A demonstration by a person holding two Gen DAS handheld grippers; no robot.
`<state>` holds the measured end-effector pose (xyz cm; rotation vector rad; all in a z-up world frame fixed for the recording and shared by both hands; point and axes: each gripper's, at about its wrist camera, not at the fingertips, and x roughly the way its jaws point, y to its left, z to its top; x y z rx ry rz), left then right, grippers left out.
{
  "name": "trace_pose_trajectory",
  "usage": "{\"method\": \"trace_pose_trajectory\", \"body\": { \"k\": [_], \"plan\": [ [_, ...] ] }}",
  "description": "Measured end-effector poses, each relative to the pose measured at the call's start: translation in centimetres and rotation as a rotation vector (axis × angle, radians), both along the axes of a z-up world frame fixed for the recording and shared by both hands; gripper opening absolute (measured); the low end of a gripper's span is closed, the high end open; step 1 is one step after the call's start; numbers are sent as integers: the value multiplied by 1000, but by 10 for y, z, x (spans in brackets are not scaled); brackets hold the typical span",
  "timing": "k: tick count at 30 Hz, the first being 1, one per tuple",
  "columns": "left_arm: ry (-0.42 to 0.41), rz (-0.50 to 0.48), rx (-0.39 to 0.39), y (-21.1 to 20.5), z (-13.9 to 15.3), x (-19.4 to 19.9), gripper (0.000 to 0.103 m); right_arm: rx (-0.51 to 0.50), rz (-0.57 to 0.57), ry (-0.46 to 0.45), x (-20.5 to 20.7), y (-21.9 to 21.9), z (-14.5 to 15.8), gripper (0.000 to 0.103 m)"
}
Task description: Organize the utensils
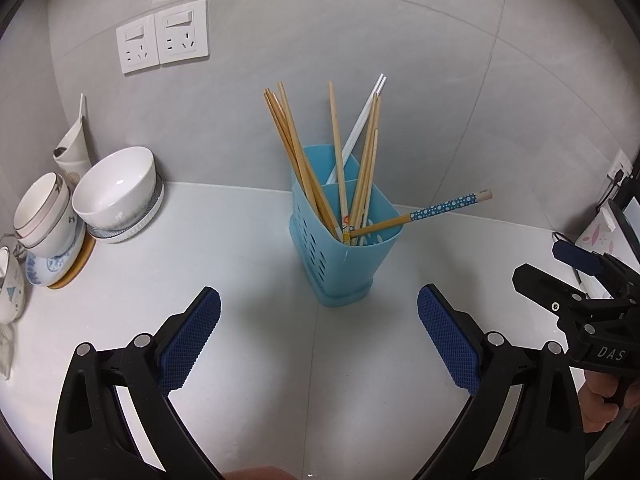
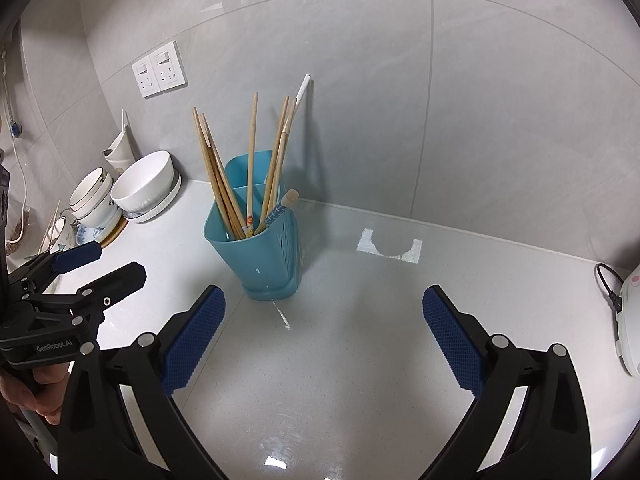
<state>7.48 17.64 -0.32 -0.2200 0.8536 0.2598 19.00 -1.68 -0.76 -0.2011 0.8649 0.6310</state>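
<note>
A blue slotted utensil holder (image 1: 344, 240) (image 2: 256, 252) stands on the white counter by the wall. Several wooden chopsticks (image 1: 296, 152) (image 2: 218, 176) stand in it, with a white pair (image 1: 360, 124) behind. One chopstick with a blue dotted end (image 1: 440, 210) (image 2: 278, 212) leans out over the rim to the right. My left gripper (image 1: 320, 336) is open, short of the holder, holding nothing. My right gripper (image 2: 324, 336) is open too, holder ahead to its left. Each gripper shows at the edge of the other's view.
Stacked white bowls (image 1: 116, 192) (image 2: 144, 184) and cups (image 1: 44, 216) sit at the left by the wall, under two wall sockets (image 1: 164, 36). A white appliance with a cable (image 2: 628, 320) lies at the far right. A pale tape mark (image 2: 390, 248) is on the counter.
</note>
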Motion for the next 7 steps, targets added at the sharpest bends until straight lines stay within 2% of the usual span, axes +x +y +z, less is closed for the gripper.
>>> {"method": "trace_pose_trajectory", "body": {
  "k": [7],
  "plan": [
    [3,-12,-8,0,0,0,97,0,0,-1,0,0,0,95]
  ]
}}
